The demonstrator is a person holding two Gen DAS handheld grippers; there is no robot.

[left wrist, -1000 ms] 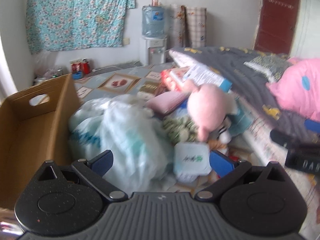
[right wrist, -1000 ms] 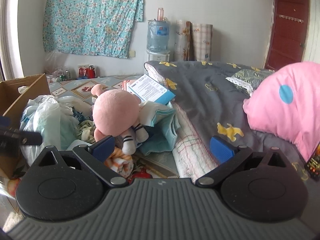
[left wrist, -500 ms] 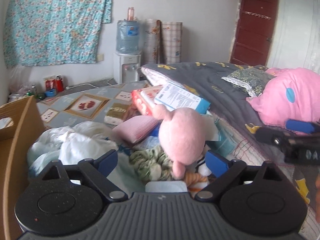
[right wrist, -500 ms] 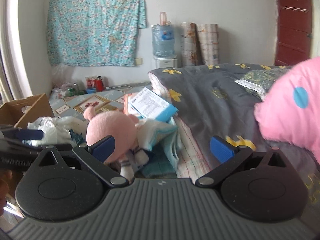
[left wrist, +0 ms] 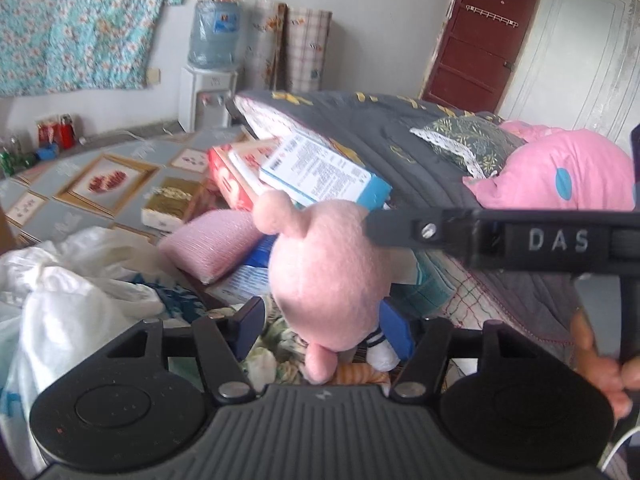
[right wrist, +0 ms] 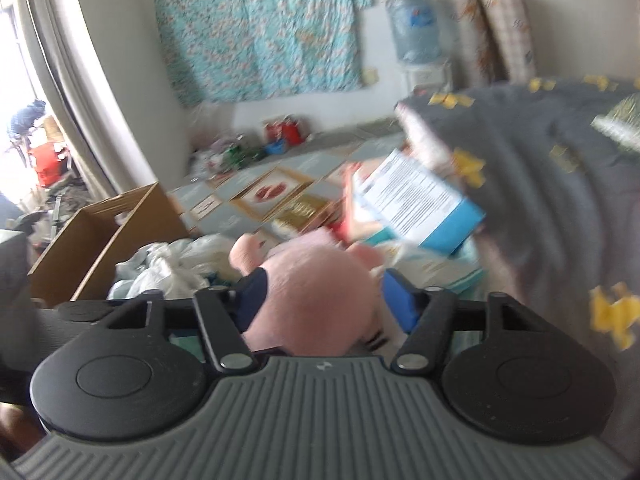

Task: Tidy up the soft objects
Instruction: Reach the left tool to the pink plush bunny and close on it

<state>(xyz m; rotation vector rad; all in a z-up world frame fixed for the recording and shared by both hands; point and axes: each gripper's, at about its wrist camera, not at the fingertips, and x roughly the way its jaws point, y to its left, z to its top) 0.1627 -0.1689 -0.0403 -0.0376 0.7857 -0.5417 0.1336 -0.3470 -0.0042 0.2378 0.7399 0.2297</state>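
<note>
A pink plush toy (left wrist: 328,272) lies on a heap of bags and boxes beside the bed. My left gripper (left wrist: 324,328) straddles its lower part with the jaws closing. The right pad touches a striped leg, and a gap still shows at the left pad (left wrist: 250,326). The black body of my right gripper (left wrist: 520,236) crosses the left wrist view, reaching the toy's top, with a hand (left wrist: 600,360) below it. In the blurred right wrist view my right gripper (right wrist: 326,304) is closing on the plush toy (right wrist: 316,296), which fills the space between both pads.
An open cardboard box (right wrist: 100,240) stands at the left, with white plastic bags (left wrist: 60,288) beside it. A blue-and-white carton (left wrist: 320,172) and a pink pad (left wrist: 212,244) lie behind the toy. The grey quilt (left wrist: 400,132) and a pink pillow (left wrist: 560,172) are to the right.
Both grippers have moved in on the pink plush toy and their jaws have narrowed around it. The left view swung away from the cardboard box and bags.
</note>
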